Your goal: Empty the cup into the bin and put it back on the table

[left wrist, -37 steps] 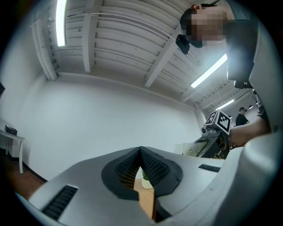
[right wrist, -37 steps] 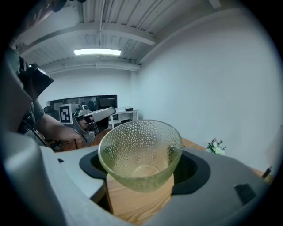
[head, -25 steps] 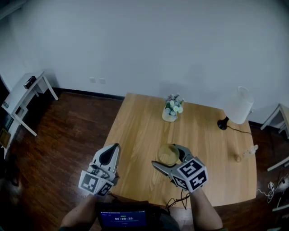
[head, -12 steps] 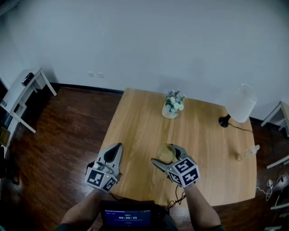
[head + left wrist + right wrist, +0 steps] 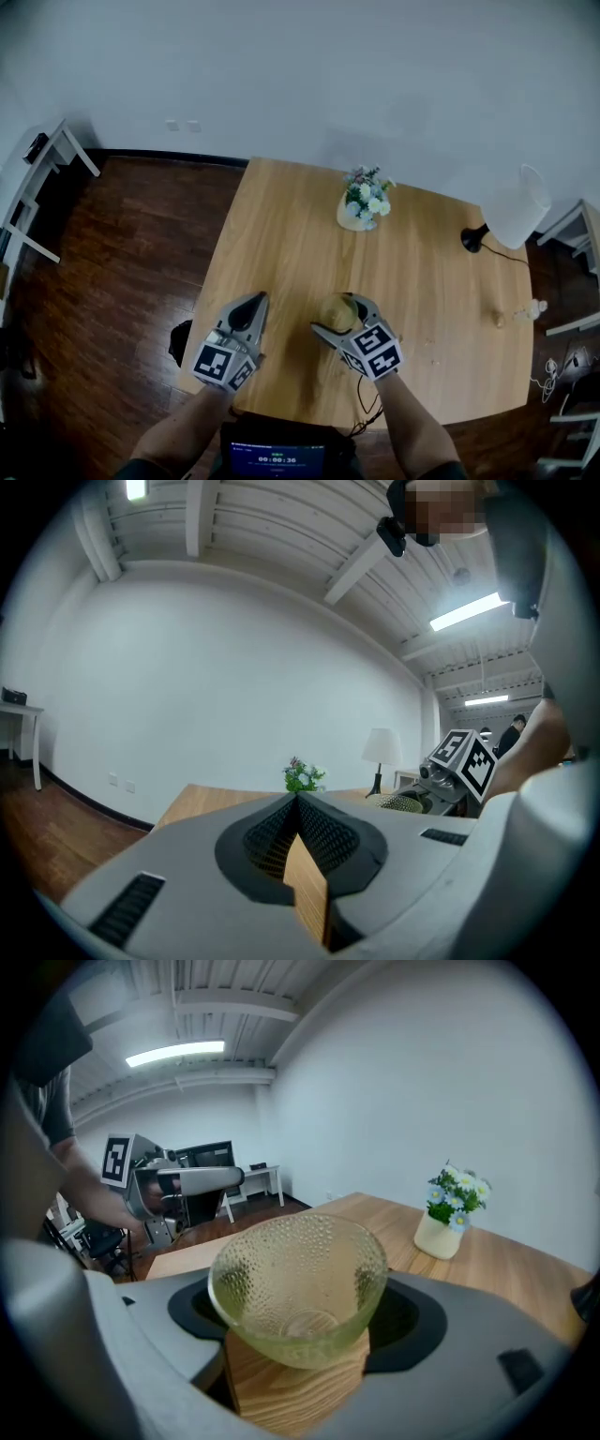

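The right gripper [image 5: 300,1290] is pinching a pale yellow-green cup of dimpled glass [image 5: 298,1283]. The cup stands upright between the two grey jaws with its open mouth upward. The jaws are spread wide, and the dark pads press on the left and right sides of its lower part. The rim of the cup rises above the jaws. Under the cup the wood grain of the light wooden table [image 5: 511,1265] shows, but whether the bottom touches the wood or is just above it, I cannot tell.

In the head view the cup [image 5: 334,310] is over the near part of the table [image 5: 281,234], not far from the person's edge, and the right gripper [image 5: 337,316] reaches it from the near side.

The left gripper [image 5: 254,302] is to the left of the cup, well apart from it, over the near left part of the table. Its jaws are pressed together at the tips with nothing in them, as the left gripper view [image 5: 298,801] shows.

Farther back on the table stands a small cream pot with white and blue flowers [image 5: 362,202], and near the far right corner is a white-shaded lamp on a black foot [image 5: 516,210].
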Motion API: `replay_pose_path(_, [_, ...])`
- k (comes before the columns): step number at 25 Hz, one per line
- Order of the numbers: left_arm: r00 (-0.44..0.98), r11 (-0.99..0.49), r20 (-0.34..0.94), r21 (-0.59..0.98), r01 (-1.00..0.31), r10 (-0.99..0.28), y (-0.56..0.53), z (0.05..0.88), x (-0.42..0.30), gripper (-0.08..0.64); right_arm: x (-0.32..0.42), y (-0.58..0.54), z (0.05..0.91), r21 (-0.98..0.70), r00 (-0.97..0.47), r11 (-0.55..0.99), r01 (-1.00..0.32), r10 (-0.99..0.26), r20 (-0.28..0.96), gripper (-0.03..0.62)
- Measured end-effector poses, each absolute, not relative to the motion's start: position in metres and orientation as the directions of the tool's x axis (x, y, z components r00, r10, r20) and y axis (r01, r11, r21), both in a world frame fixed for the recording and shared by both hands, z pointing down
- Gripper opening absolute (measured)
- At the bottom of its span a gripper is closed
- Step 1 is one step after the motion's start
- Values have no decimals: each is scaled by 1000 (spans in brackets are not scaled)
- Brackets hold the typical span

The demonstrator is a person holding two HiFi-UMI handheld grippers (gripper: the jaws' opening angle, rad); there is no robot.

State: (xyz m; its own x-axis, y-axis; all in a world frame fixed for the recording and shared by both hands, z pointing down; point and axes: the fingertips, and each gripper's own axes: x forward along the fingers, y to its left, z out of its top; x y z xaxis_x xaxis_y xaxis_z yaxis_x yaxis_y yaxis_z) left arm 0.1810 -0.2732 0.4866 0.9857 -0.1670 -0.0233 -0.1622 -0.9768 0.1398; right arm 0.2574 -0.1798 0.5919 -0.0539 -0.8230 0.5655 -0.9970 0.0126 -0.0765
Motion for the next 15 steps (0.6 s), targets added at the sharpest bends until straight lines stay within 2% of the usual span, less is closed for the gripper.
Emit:
replay_pose_path(7, [985, -972, 88, 173, -160, -147, -286, 539, 199, -9, 260, -195, 627, -99, -68, 14, -995, -821, 567, 402])
replay_pose_path(15, [984, -969, 141, 207, -137, -109, -288, 572, 211, -9, 270, -202, 648, -124, -61, -12, -992, -823, 565, 402])
